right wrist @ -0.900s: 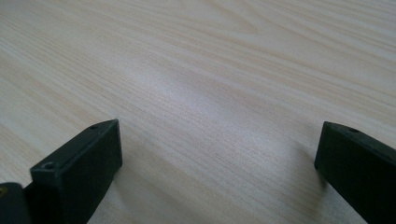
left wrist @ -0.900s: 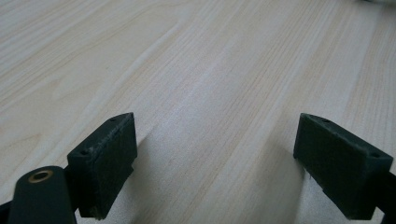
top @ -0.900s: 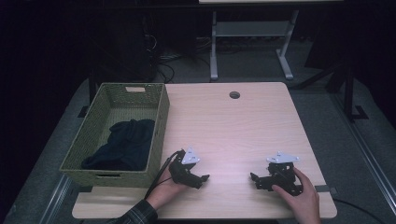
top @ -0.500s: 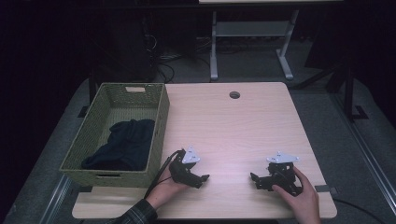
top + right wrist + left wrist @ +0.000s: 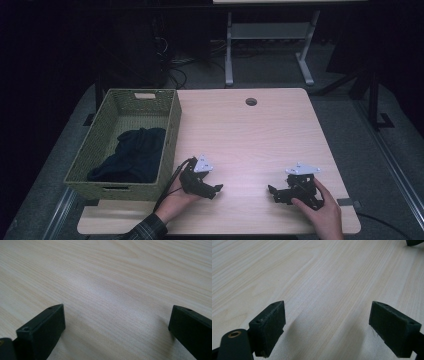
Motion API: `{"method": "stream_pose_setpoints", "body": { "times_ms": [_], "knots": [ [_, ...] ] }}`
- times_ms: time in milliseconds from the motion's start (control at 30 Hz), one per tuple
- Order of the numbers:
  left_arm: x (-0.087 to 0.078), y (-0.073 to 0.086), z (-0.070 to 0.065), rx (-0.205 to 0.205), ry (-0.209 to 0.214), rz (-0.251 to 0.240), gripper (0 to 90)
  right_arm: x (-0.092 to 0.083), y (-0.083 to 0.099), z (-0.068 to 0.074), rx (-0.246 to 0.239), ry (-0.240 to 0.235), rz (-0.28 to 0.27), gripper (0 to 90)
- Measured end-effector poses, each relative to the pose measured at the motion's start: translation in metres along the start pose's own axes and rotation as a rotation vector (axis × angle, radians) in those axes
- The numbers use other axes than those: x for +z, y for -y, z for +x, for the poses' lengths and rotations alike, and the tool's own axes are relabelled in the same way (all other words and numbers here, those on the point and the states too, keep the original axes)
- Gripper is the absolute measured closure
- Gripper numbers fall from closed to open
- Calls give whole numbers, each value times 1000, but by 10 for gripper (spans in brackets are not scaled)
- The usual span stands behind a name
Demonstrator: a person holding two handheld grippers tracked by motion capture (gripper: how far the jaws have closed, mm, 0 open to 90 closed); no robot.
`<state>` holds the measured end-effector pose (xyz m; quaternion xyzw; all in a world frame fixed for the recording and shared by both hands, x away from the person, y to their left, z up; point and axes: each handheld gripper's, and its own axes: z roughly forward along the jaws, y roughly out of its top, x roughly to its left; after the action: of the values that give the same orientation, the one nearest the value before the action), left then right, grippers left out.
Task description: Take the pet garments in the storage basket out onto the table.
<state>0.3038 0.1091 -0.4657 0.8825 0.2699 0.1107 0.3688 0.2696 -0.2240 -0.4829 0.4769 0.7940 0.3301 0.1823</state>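
1. High view: the light wood table (image 5: 250,135) carries a green woven basket (image 5: 172,131) at its left side, with a dark cloth (image 5: 131,156) heaped inside against the near end. The left gripper (image 5: 216,189) rests low on the tabletop just beside the basket's near right corner, held by the left hand (image 5: 176,200), its sleeve entering from the bottom edge. The right gripper (image 5: 272,192) sits near the table's front right, held by the right hand (image 5: 320,207). The two grippers point toward each other and stand well apart, with bare tabletop between them. A round cable hole (image 5: 251,102) lies at the far middle of the table. Neither gripper touches the basket or the cloth
2. Left gripper view: both black jaws stand wide apart over bare wood grain, nothing between the pads (image 5: 270,325); the gripper holds nothing. A dark tip of the other gripper shows at the top right corner
3. Right gripper view: jaws likewise spread wide, pads (image 5: 43,327) clear of any object, plain tabletop between them; nothing is gripped
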Motion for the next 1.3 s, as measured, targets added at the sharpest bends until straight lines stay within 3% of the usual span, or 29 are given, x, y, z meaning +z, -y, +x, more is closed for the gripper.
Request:
{"method": "stream_pose_setpoints", "body": {
  "times_ms": [933, 1300],
  "knots": [
    [-22, -10, 4, -10, -25, -58, 134, 0, 0, 0, -1, 0, 0, 4],
    [-26, -14, 3, 5, -25, -53, 134, 0, 0, 0, -1, 0, 0, 4]
  ]
}}
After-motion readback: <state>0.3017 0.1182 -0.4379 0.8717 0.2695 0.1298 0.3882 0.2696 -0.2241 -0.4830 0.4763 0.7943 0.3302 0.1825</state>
